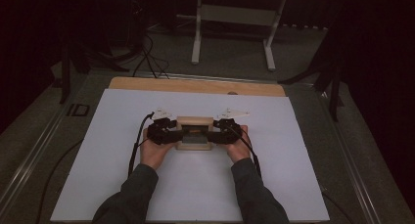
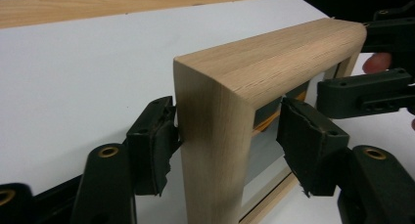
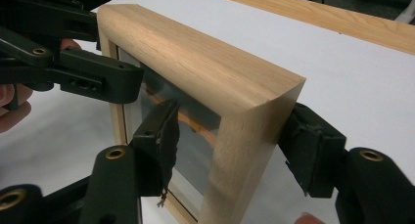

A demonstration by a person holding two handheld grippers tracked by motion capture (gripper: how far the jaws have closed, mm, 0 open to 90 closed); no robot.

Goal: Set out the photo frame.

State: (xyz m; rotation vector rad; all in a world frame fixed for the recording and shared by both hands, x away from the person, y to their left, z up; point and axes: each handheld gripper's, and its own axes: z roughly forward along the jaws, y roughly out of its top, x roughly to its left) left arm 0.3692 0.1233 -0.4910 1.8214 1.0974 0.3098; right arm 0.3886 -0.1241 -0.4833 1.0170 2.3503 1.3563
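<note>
The jaws of the left gripper (image 2: 227, 141) are being held spread around one upright side of the wooden frame (image 2: 274, 62). The outer pad is lying against the wood, or just beside it, while the inner pad is standing clear, in front of the glass pane (image 2: 262, 155). Nothing is being pinched. The jaws of the right gripper (image 3: 235, 141) are being held spread in the same way around the opposite upright. A gap is showing at the inner pad, and the outer pad is close to the wood.

The frame is being kept upright on its lower edge near the middle of the white surface (image 1: 195, 194). Its long axis is running from one gripper to the other, and its glazed face is turned towards the person. Each upright is lying directly between its own gripper's jaws, so neither hand is being placed nearer than the other. The approach is being made from both ends, with the jaws pointing inward at each other.

Any coming move is judged to turn on this straddle: a squeeze would take hold of both uprights, while a pull outward would free the frame. Beyond the frame, a strip of bare wooden board (image 1: 195, 85) is being left uncovered along the far edge of the surface.
</note>
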